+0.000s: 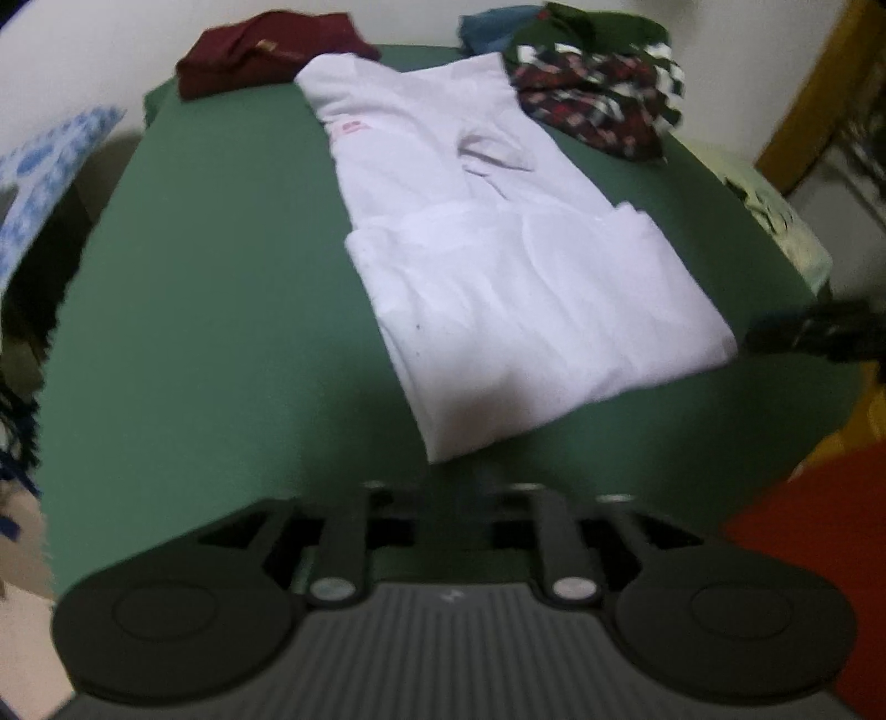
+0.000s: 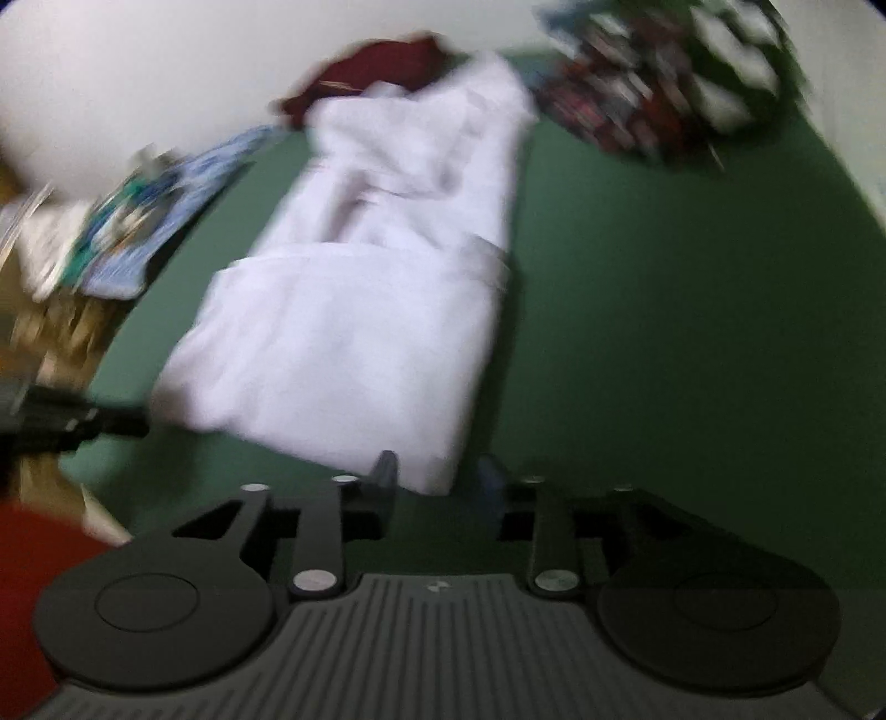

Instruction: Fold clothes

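A white shirt (image 1: 487, 260) lies on the green table (image 1: 210, 310), its near part folded back over itself; it also shows in the right wrist view (image 2: 360, 321). My left gripper (image 1: 448, 493) is open and empty just short of the shirt's near corner. My right gripper (image 2: 437, 476) is open, its fingertips (image 2: 385, 471) at the shirt's near edge, holding nothing. Each gripper appears at the edge of the other's view: the right one (image 1: 819, 332), the left one (image 2: 66, 421). Both views are blurred.
A maroon garment (image 1: 266, 50) lies at the far left of the table. A patterned pile (image 1: 598, 94) and a blue cloth (image 1: 493, 27) lie at the far right. A blue-patterned cloth (image 1: 44, 188) lies off the left edge. Red floor (image 1: 819, 554) shows right.
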